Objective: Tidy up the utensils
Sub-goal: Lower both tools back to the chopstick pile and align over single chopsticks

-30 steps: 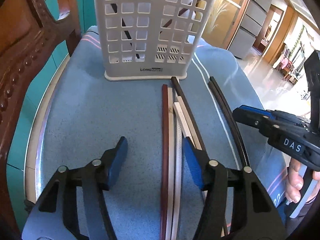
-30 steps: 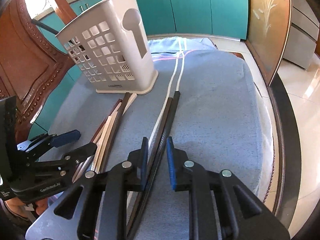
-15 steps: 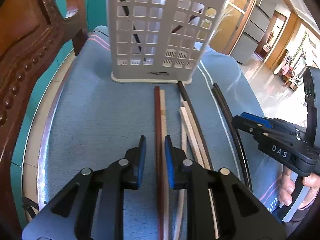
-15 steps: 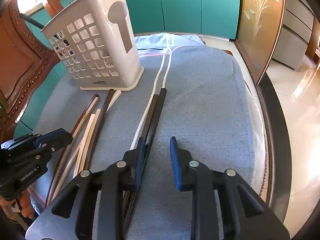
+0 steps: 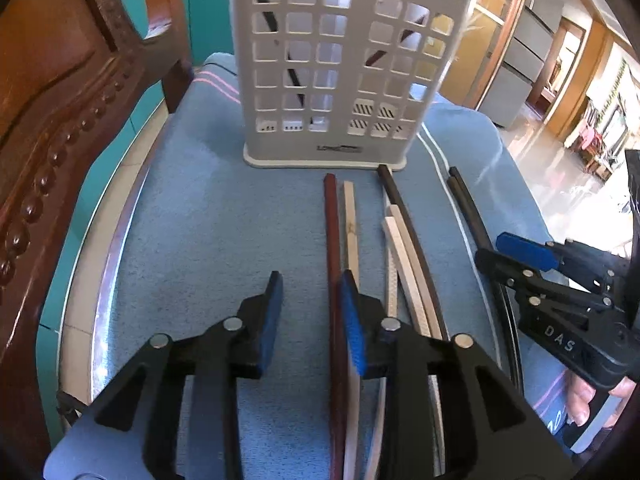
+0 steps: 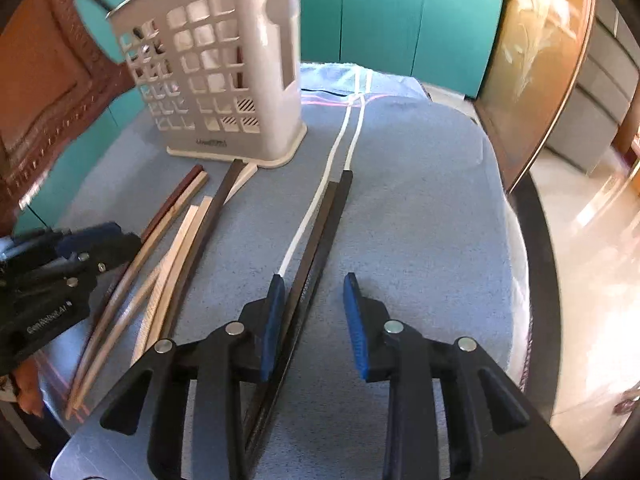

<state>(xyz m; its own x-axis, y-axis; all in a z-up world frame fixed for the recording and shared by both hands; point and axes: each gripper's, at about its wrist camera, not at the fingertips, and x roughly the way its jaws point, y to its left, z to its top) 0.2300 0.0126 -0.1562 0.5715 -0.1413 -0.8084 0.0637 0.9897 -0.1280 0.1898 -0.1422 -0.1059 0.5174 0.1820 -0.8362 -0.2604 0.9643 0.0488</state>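
A white slotted utensil holder (image 5: 336, 76) stands at the far end of the blue cloth, with a few dark chopsticks inside; it also shows in the right wrist view (image 6: 224, 80). Several chopsticks lie in front of it: a red-brown one (image 5: 331, 240), pale wooden ones (image 5: 404, 264) and a black pair (image 6: 320, 232). My left gripper (image 5: 310, 312) is open, low over the cloth, the red-brown chopstick lying between its fingers by the right pad. My right gripper (image 6: 314, 316) is open, the black pair running between its fingers by the left pad.
A carved wooden chair back (image 5: 60, 112) rises at the left. Teal cabinets (image 6: 400, 20) stand behind the table. The blue cloth (image 6: 420, 208) covers the round table, whose dark rim (image 6: 540, 260) curves on the right. White stripes (image 6: 340, 148) run along the cloth.
The left gripper closed to a narrow gap around the red-brown chopstick half a second ago and has opened again. The right gripper has opened wider and shifted right of the black pair.
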